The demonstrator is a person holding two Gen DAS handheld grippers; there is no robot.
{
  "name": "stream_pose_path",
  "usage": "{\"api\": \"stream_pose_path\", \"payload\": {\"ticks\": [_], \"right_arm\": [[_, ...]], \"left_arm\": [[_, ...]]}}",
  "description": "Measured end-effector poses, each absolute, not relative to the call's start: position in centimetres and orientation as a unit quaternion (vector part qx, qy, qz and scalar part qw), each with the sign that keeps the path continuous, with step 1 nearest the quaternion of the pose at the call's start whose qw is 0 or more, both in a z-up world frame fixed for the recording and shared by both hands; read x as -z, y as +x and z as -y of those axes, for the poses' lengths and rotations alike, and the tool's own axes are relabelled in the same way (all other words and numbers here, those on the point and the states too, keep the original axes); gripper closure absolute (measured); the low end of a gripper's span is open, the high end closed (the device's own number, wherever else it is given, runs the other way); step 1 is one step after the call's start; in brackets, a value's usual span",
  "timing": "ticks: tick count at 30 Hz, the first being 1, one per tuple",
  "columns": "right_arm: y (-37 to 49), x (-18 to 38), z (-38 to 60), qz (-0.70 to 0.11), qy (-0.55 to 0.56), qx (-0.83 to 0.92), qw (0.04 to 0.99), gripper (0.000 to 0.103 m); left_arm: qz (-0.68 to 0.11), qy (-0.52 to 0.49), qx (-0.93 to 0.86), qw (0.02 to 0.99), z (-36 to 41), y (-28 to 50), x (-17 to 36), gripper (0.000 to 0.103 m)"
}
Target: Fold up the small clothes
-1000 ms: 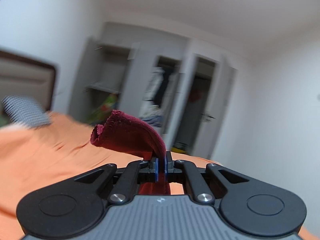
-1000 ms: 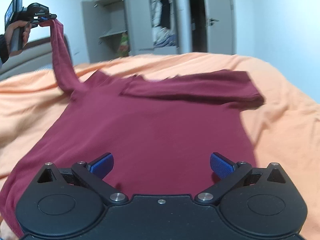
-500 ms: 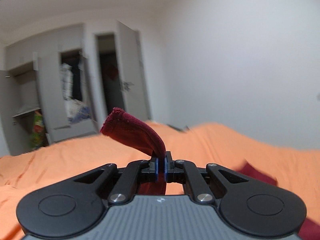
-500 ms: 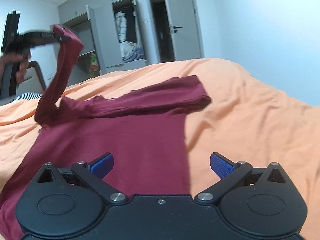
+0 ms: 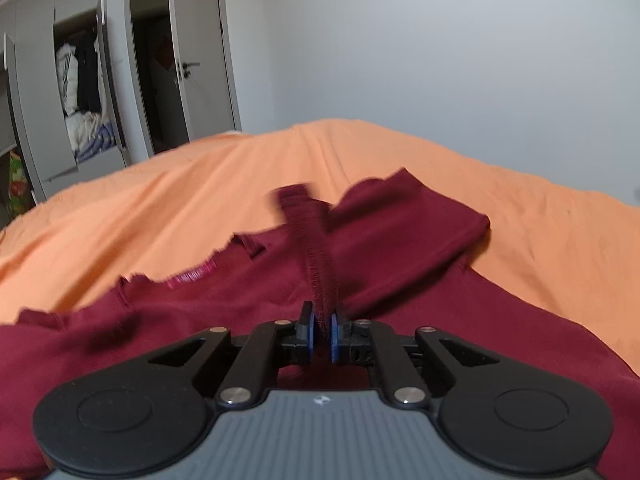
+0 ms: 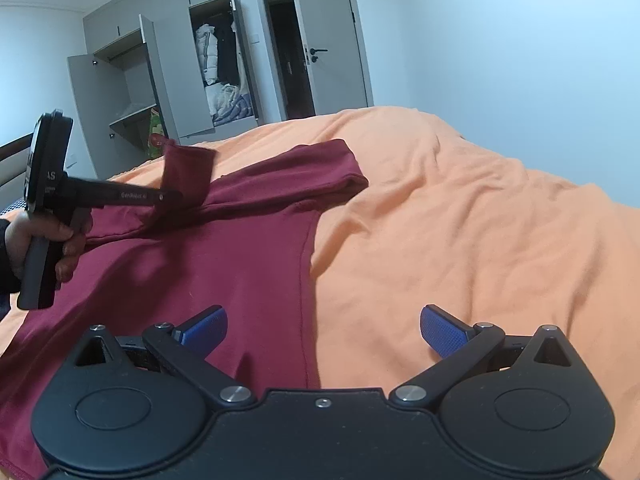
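Left wrist view: left gripper (image 5: 321,334) clamped on a blurred sleeve cuff (image 5: 310,248) of the maroon shirt (image 5: 224,296), pads nearly together with fabric between. Shirt spread flat on the orange bed (image 5: 168,200), other sleeve (image 5: 404,224) folded across the chest. Open wardrobe (image 5: 84,92) behind.

Right wrist view: right gripper (image 6: 323,330) empty, blue pads wide apart, hovering over the shirt's side seam (image 6: 306,280) and the bedsheet. A hand (image 6: 38,240) holds the left gripper at the far left, cuff raised above the shirt.
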State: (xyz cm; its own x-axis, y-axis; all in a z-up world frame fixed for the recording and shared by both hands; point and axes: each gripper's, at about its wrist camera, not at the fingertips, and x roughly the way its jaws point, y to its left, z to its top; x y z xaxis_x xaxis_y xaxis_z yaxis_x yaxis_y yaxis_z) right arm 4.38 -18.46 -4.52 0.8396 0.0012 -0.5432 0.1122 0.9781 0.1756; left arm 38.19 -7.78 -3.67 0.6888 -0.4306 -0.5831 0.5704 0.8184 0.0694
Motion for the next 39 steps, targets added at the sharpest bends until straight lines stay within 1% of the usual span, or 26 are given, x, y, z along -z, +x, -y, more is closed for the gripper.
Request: {"api": "stream_pose_path", "payload": {"ticks": [6,7,9,10,12,15,17,18,20,22,28,33,37,38,39], "right_arm": [[4.3,4.5,18.5,-0.280,0.104,0.027,0.954,0.000],[4.2,4.5,18.4,-0.280,0.105,0.026,0.954,0.000],[4.2,4.5,18.3,-0.281,0.106,0.024,0.954,0.000],[4.2,4.5,18.3,-0.281,0.106,0.023,0.953,0.000],[4.2,4.5,18.2,-0.283,0.106,0.020,0.953,0.001],[4.1,4.6,18.0,-0.284,0.105,0.018,0.953,0.000],[4.2,4.6,17.9,-0.284,0.107,0.015,0.953,0.000],[4.3,4.5,17.8,-0.284,0.108,0.011,0.953,0.000],[4.6,4.4,17.7,-0.284,0.109,0.002,0.953,0.000],[5.4,4.4,17.5,-0.287,0.111,-0.012,0.951,0.000],[9.1,4.0,16.4,-0.298,0.113,-0.060,0.946,0.000],[13.9,3.4,15.3,-0.311,0.130,-0.108,0.935,0.000],[18.2,3.6,14.5,-0.315,0.156,-0.151,0.924,0.001],[19.2,3.7,14.3,-0.314,0.158,-0.152,0.924,0.003],[20.2,3.8,14.1,-0.313,0.158,-0.144,0.925,0.008]], "left_arm": [[-0.302,0.102,0.274,0.907,7.1,36.3,3.4,0.091],[-0.305,0.098,0.273,0.907,7.0,35.9,3.3,0.087],[-0.310,0.086,0.275,0.906,6.7,35.3,3.4,0.072],[-0.310,0.078,0.277,0.906,6.5,34.9,3.3,0.053],[-0.303,0.061,0.276,0.910,6.0,33.9,3.3,0.036],[-0.304,0.054,0.274,0.911,5.6,32.7,3.0,0.032],[-0.307,0.050,0.268,0.912,5.0,32.0,2.9,0.021],[-0.306,0.048,0.263,0.914,4.7,31.5,2.7,0.017],[-0.300,0.047,0.250,0.919,3.7,30.6,2.3,0.007],[-0.296,0.046,0.226,0.927,2.5,29.8,1.9,0.001],[-0.305,0.034,0.164,0.938,-2.8,28.6,1.0,0.001],[-0.305,0.031,0.096,0.947,-8.3,30.1,0.0,0.000],[-0.311,-0.024,0.042,0.949,-13.1,33.1,-0.8,0.000],[-0.315,-0.044,0.029,0.948,-14.2,34.0,-0.9,0.000],[-0.319,-0.065,0.016,0.945,-15.2,34.8,-1.0,0.000]]}}
